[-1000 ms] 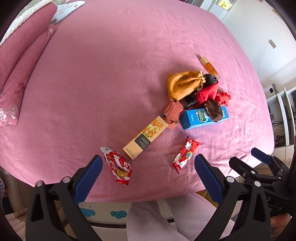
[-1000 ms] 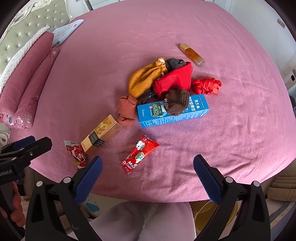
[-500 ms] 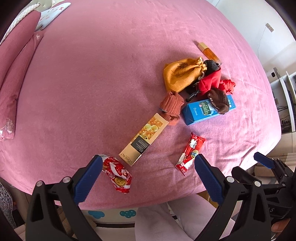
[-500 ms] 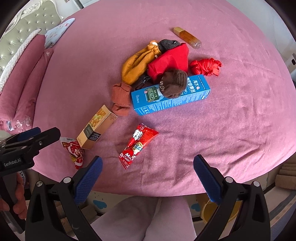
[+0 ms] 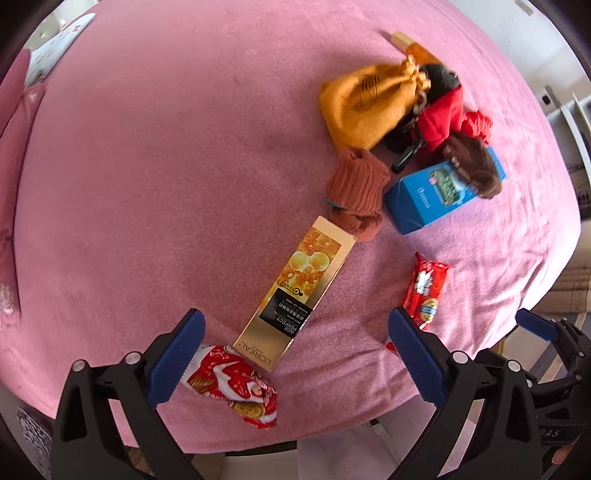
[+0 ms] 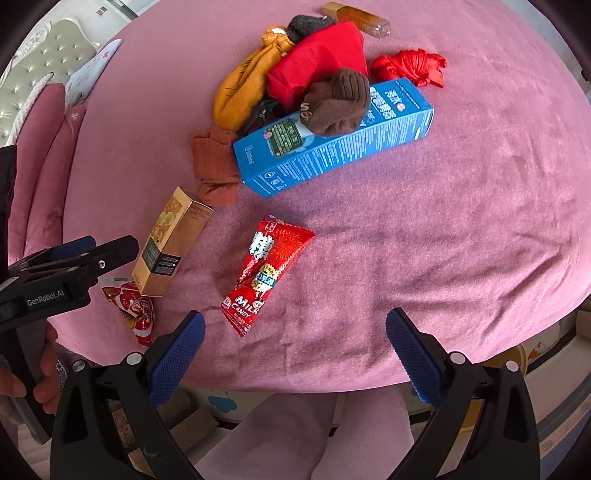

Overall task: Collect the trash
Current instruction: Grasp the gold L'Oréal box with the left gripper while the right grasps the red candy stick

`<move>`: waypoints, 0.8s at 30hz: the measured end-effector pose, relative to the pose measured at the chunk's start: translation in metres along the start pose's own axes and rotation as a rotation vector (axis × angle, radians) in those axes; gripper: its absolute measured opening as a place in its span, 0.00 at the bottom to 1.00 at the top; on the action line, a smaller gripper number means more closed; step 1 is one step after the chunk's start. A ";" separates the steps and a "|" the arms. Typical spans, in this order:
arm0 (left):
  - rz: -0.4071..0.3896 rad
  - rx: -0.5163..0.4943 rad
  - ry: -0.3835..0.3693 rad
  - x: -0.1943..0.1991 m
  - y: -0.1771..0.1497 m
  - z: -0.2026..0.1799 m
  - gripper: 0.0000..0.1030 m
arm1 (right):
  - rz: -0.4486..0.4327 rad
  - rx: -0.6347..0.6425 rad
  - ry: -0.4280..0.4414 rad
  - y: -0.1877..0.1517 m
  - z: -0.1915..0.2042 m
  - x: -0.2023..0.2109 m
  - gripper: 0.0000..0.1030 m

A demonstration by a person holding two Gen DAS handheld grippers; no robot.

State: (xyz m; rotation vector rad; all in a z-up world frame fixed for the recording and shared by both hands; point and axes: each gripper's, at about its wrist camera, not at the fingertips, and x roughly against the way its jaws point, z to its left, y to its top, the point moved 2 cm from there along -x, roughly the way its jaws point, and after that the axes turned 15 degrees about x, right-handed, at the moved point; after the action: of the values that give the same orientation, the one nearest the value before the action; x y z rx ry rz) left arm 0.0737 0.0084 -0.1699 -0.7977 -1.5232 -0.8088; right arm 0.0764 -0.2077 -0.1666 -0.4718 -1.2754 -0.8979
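Observation:
A gold carton lies on the pink bed near its front edge. Just below it sits a crumpled red snack wrapper. A red milk candy wrapper lies to the right, and a blue carton further back. My left gripper is open, hovering over the gold carton's near end with nothing between its fingers. My right gripper is open too, just short of the candy wrapper.
Behind the trash is a heap of cloth: an orange pouch, rust sock, brown sock, red cloth, red ribbon and an amber bottle. Pillows lie left. A person's legs stand at the bed edge.
Both grippers have moved forward and down toward the bed, so the cartons and wrappers appear larger and nearer. Both stay open. Nothing on the bed has shifted.

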 end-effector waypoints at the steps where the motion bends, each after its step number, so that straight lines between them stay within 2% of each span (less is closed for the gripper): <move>1: 0.004 -0.014 0.008 -0.006 0.000 -0.002 0.96 | 0.005 0.004 -0.001 -0.001 0.000 -0.004 0.91; 4: 0.033 -0.044 0.023 -0.026 0.003 -0.004 0.96 | 0.025 0.020 0.009 -0.002 0.001 -0.015 0.88; 10: 0.079 -0.074 0.053 -0.064 0.010 -0.003 0.96 | 0.039 0.017 0.040 0.001 0.004 -0.029 0.88; 14: 0.115 -0.059 0.041 -0.079 0.015 0.002 0.96 | 0.036 0.015 0.048 0.005 0.004 -0.033 0.88; 17: 0.128 -0.068 0.060 -0.086 0.017 0.002 0.95 | 0.035 0.012 0.055 0.005 0.005 -0.035 0.88; 23: 0.134 -0.064 0.061 -0.095 0.016 -0.004 0.73 | 0.030 -0.011 0.055 0.004 0.006 -0.037 0.88; 24: 0.129 -0.066 0.064 -0.097 0.015 -0.008 0.64 | 0.029 -0.016 0.058 0.001 0.002 -0.037 0.88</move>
State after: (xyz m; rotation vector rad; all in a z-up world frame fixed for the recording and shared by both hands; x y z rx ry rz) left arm 0.0996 0.0058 -0.2646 -0.9009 -1.3797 -0.7844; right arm 0.0747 -0.1940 -0.2009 -0.4728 -1.2066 -0.8921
